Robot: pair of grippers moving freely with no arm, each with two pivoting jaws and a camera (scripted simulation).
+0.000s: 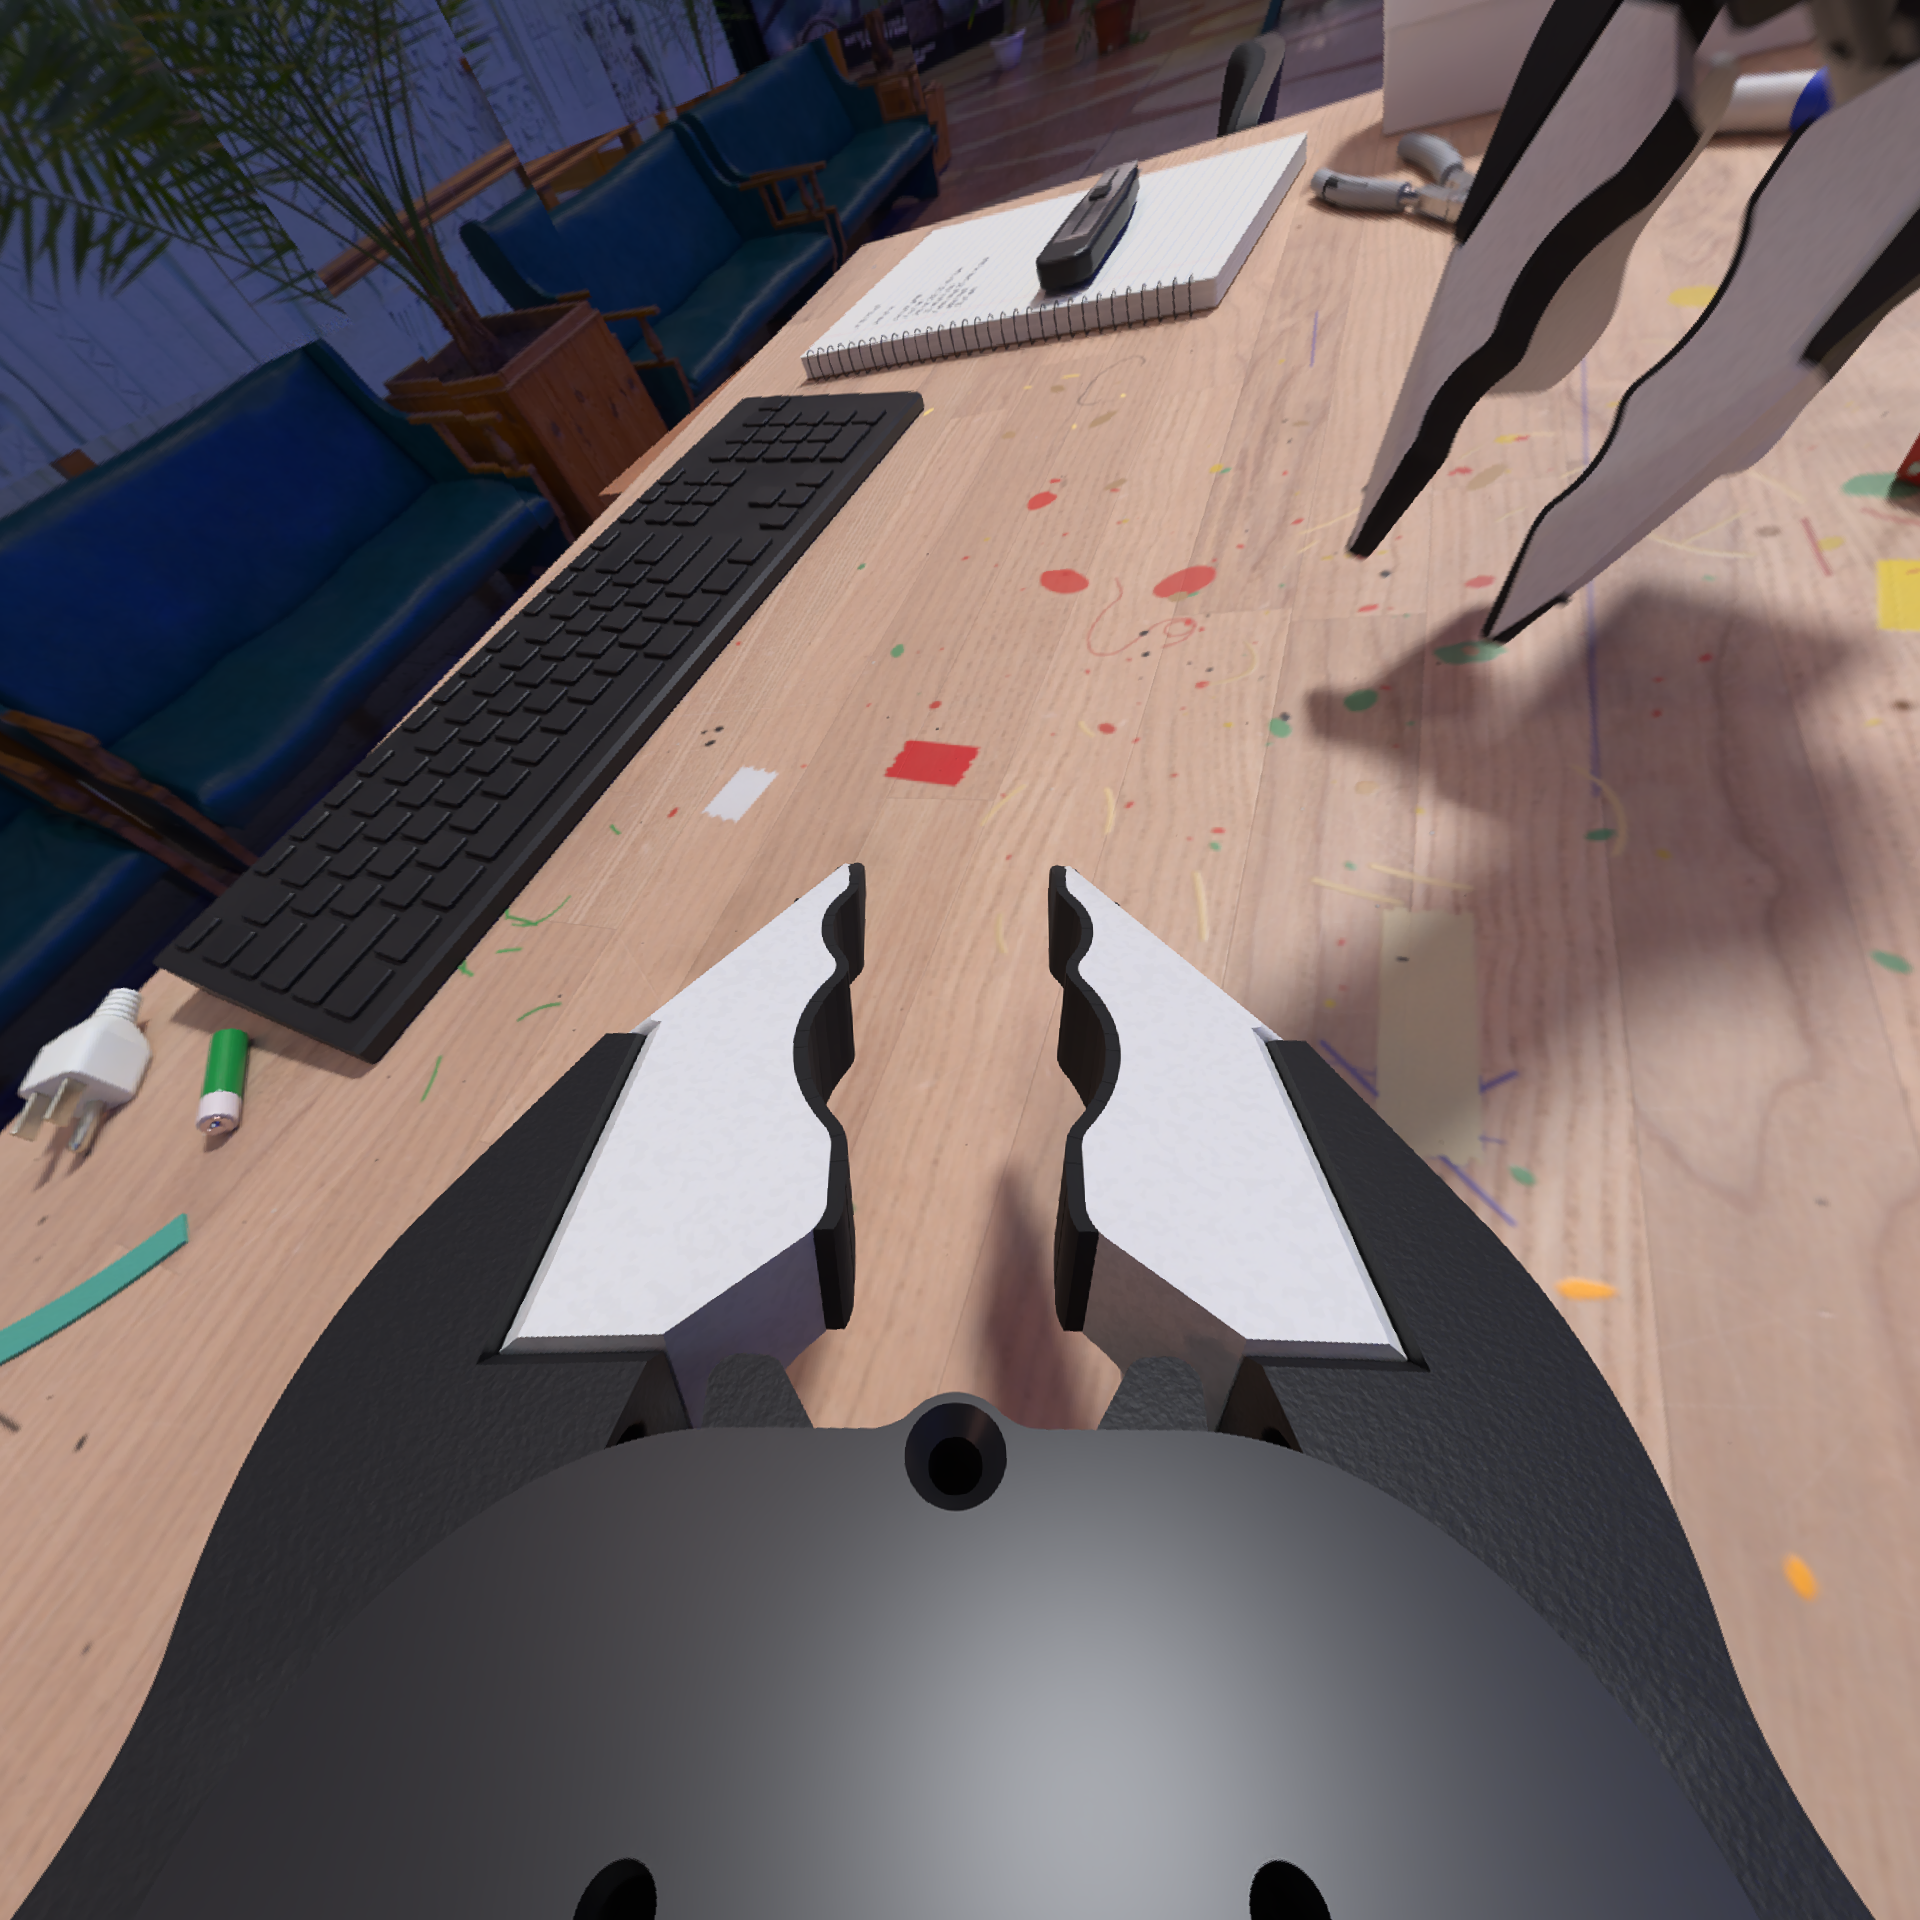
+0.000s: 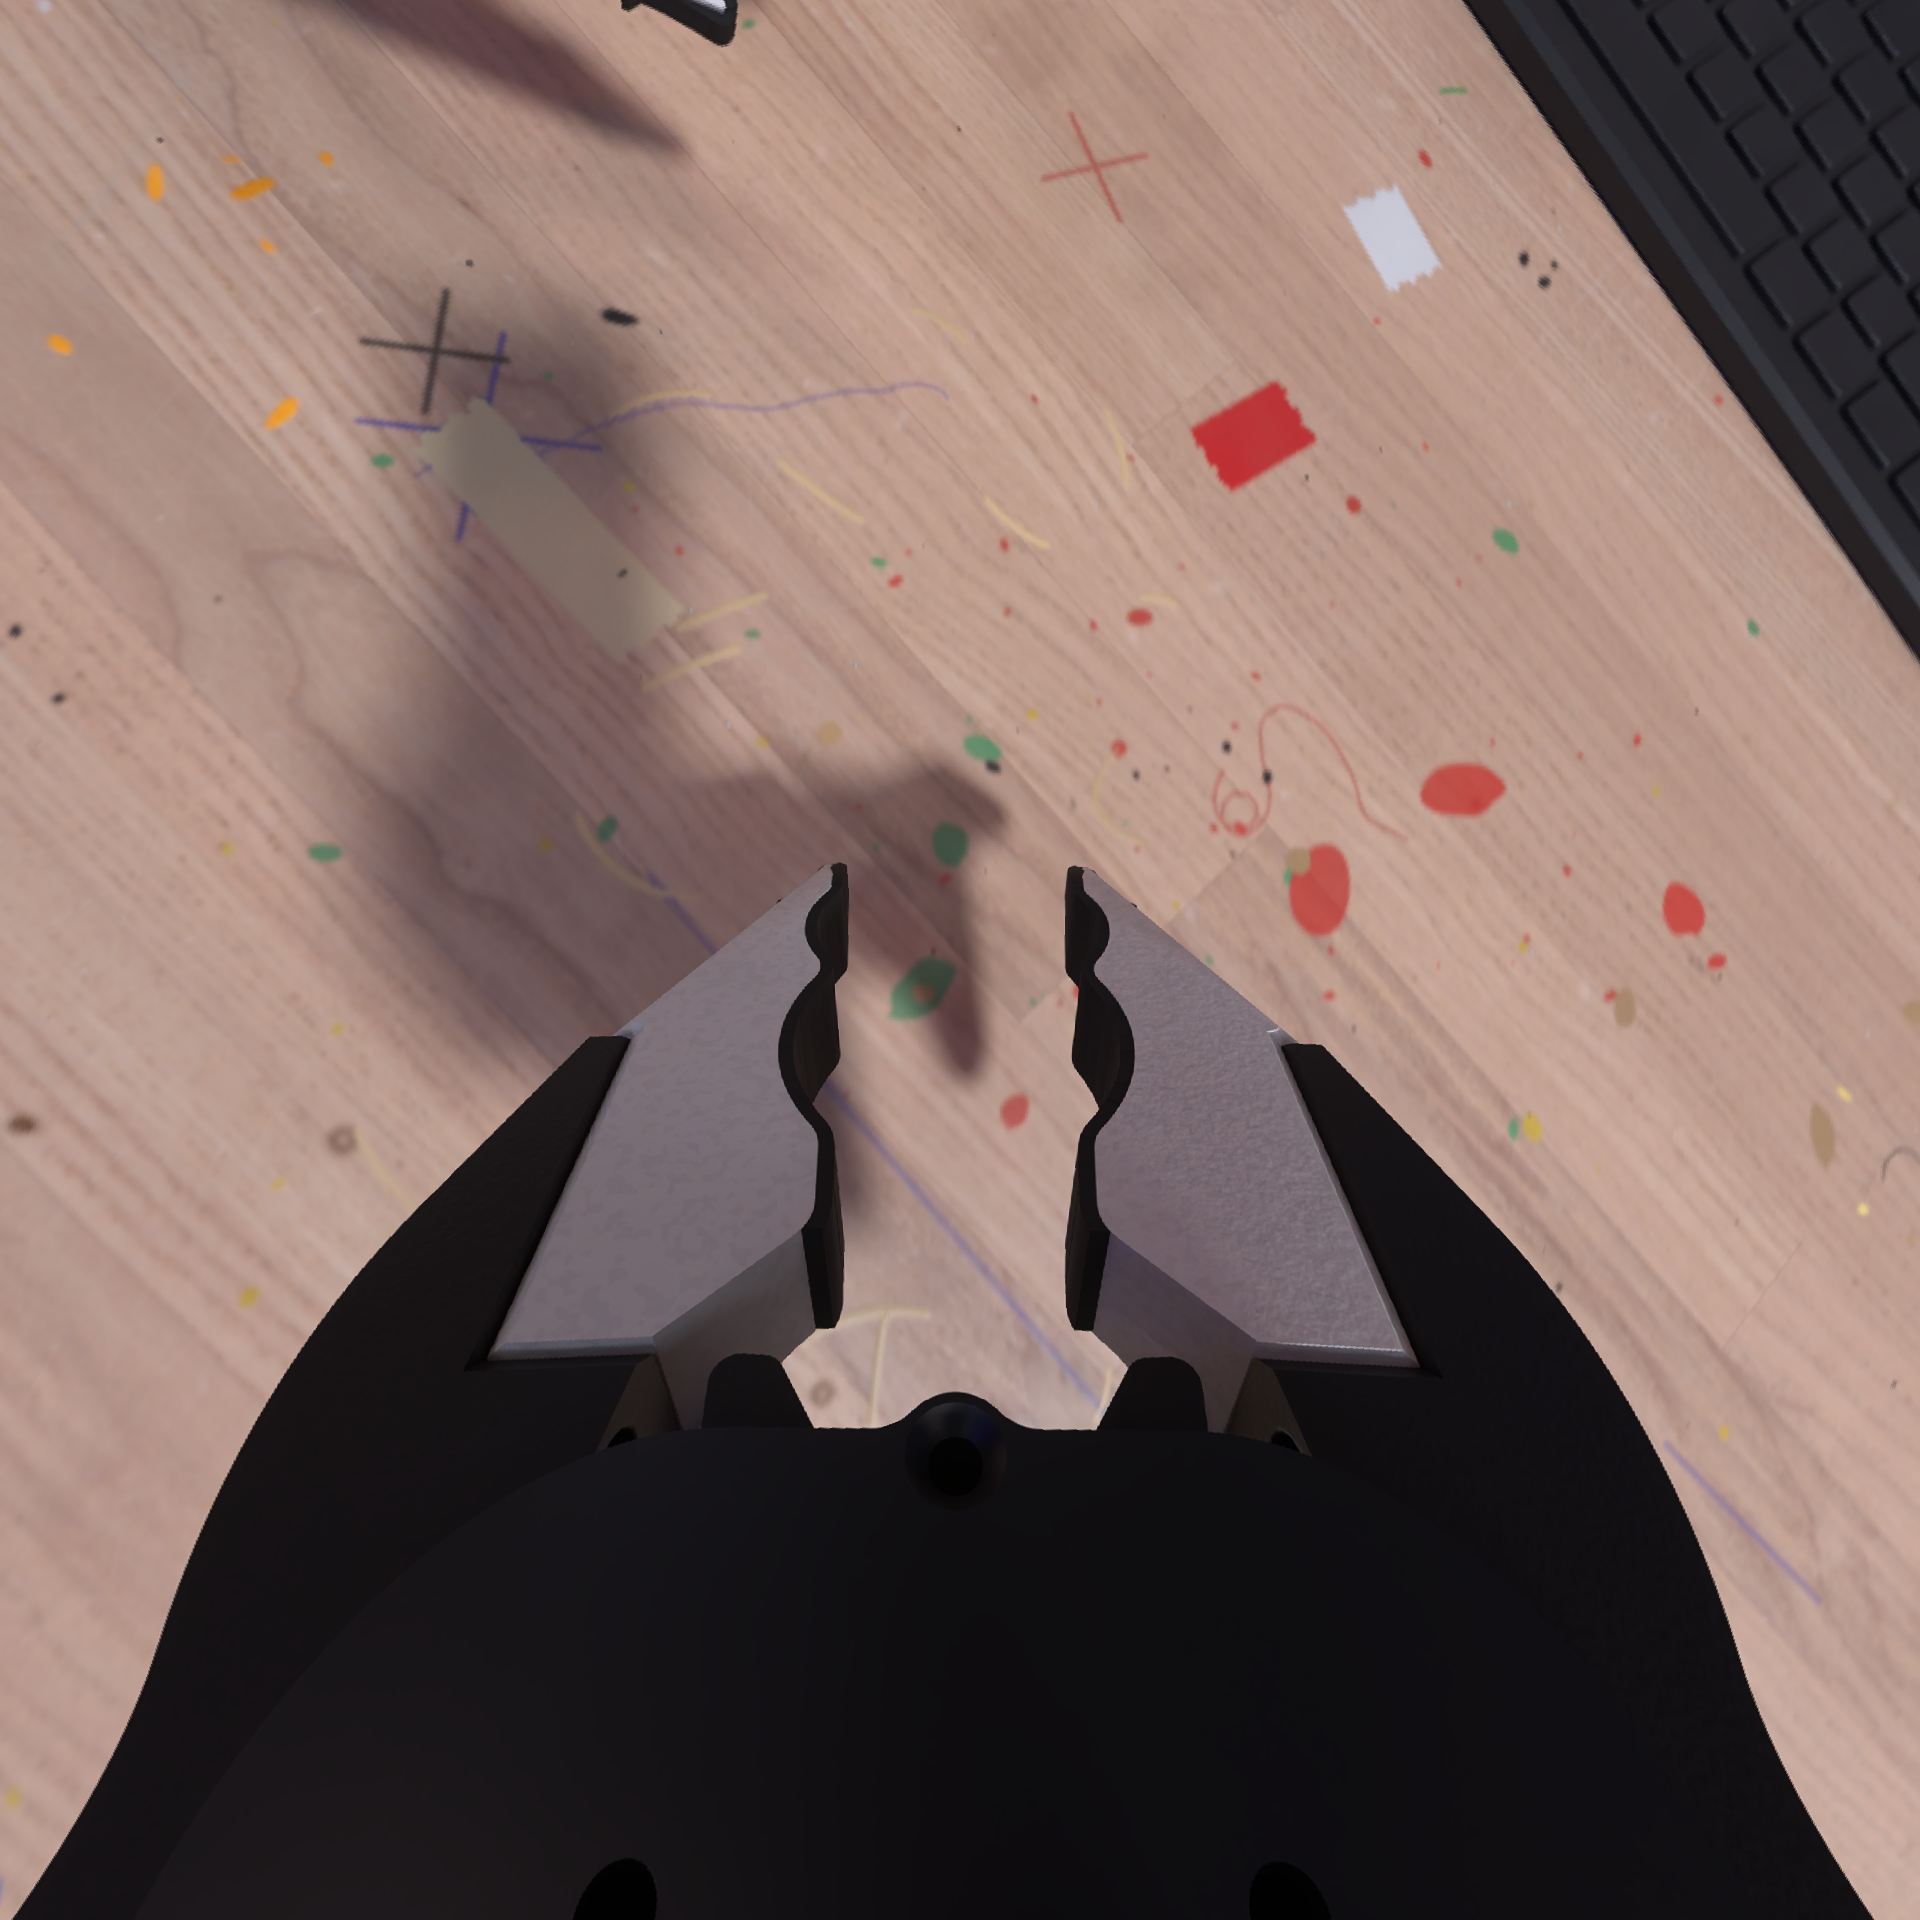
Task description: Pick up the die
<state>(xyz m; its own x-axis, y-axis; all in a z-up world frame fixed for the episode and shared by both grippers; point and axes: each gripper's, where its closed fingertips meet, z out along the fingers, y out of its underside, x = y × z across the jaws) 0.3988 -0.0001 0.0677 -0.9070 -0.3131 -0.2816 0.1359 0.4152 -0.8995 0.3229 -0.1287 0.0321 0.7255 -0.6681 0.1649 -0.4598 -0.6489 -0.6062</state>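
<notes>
No die shows clearly in either view. A small red thing is cut off by the right edge of the left wrist view; I cannot tell what it is. My left gripper is open and empty, low over the wooden table. My right gripper is open and empty, pointing down at the paint-speckled tabletop. It also shows in the left wrist view at the upper right, tips close above the table, to the left of the red thing.
A black keyboard lies along the table's left edge and shows in the right wrist view. Beyond it is a spiral notebook with a black stapler-like object on it. A white plug and green battery lie near left. A grey tool lies far back.
</notes>
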